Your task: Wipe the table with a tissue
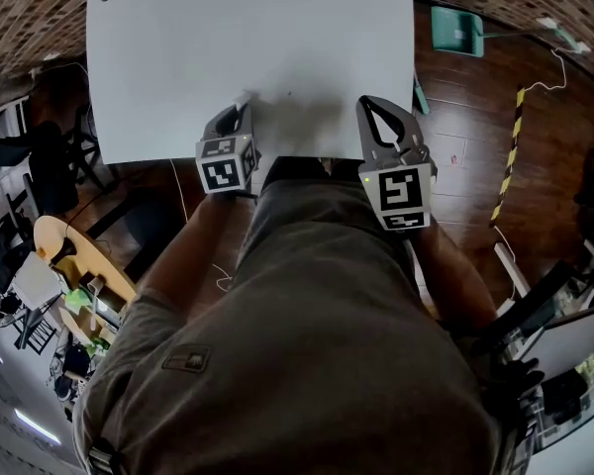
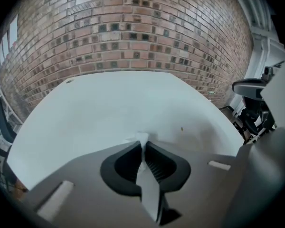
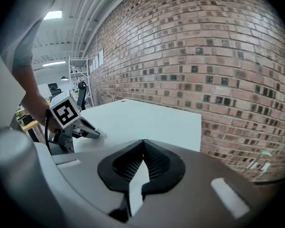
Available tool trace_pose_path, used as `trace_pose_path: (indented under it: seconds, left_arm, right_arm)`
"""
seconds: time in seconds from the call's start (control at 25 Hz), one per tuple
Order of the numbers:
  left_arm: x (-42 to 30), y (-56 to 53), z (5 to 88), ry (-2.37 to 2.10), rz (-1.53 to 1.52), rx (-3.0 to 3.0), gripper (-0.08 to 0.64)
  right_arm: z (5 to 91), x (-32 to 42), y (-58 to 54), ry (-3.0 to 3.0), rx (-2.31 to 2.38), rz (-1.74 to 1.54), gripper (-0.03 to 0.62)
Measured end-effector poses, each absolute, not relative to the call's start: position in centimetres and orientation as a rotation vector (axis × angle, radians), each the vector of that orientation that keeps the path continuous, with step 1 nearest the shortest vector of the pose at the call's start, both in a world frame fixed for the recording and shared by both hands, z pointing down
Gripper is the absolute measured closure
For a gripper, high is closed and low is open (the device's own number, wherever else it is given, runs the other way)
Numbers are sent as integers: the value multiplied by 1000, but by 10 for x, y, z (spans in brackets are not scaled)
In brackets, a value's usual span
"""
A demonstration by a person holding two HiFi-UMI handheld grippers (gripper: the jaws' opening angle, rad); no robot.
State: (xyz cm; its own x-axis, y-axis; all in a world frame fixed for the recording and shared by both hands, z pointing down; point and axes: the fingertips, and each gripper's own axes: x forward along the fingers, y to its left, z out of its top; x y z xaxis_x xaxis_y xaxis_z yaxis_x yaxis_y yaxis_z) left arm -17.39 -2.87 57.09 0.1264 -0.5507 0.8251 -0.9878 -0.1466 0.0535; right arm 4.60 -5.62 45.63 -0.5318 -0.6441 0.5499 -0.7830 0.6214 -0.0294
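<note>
Brick wall behind a bare white counter (image 1: 178, 47); our left gripper (image 2: 143, 145) pinches the tissue (image 2: 141, 137); our right gripper (image 3: 143, 144) is closed and empty; we should press the tissue flat and sweep wide.

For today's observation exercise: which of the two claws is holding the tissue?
The left claw: white tissue pokes from its tips; the right claw is shut, empty.

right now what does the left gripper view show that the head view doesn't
Only the left gripper view: the tissue up close, pinched between the shut jaws of the left gripper, its tip poking out ahead. Only the head view: the wooden floor, a green dustpan and the person's torso. Both: the white table and the brick wall.
</note>
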Motion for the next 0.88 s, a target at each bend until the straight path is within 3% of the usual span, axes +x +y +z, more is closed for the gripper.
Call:
trace_pose_path:
  seconds: [0.88]
  left_arm:
    - [-149, -21, 575, -1437, 872, 1819, 535]
  right_arm:
    - [457, 46, -52, -2352, 1102, 355, 578]
